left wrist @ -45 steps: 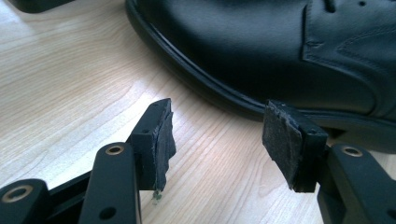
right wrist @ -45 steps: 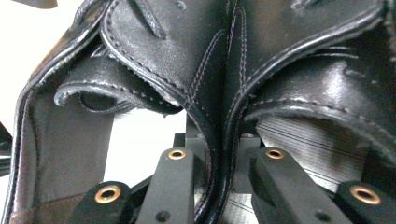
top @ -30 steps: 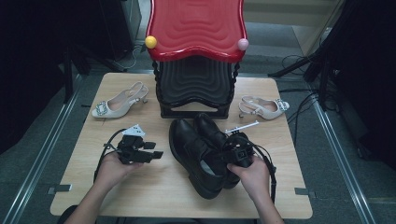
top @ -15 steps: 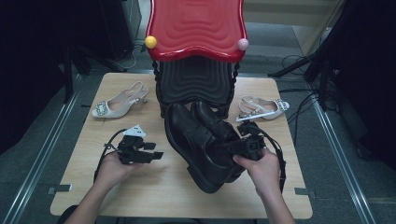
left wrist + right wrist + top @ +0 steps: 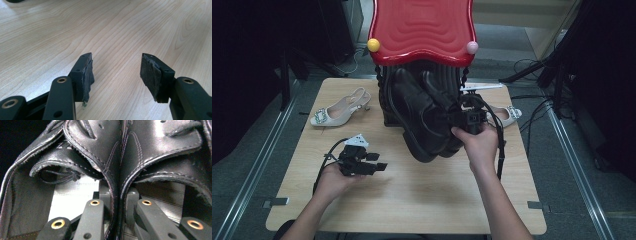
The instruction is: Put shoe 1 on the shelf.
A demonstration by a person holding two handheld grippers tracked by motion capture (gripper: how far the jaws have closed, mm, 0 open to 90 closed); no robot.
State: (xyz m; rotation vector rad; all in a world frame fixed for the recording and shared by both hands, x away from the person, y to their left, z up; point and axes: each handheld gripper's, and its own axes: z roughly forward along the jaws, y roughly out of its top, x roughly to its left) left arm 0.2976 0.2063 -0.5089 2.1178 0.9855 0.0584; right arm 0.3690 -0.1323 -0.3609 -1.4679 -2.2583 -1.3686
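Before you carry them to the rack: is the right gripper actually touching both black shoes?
Touching. In the right gripper view, the right gripper has one jaw inside each of the black shoes, clamping their adjoining inner walls together between the pads.

pair of shoes (image 5: 424,117) before the rack (image 5: 422,65), one heeled shoe (image 5: 339,109) left of it.

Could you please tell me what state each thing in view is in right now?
Black shoes: pinched together by their inner walls, lifted, toes tilted up toward the rack.
Right hand-held gripper: shut on the black shoes.
Left hand-held gripper: open, nothing between the pads, low over the table.
Left heel: on the table, upright.
Right heel: on the table, partly hidden.
Rack: upright.
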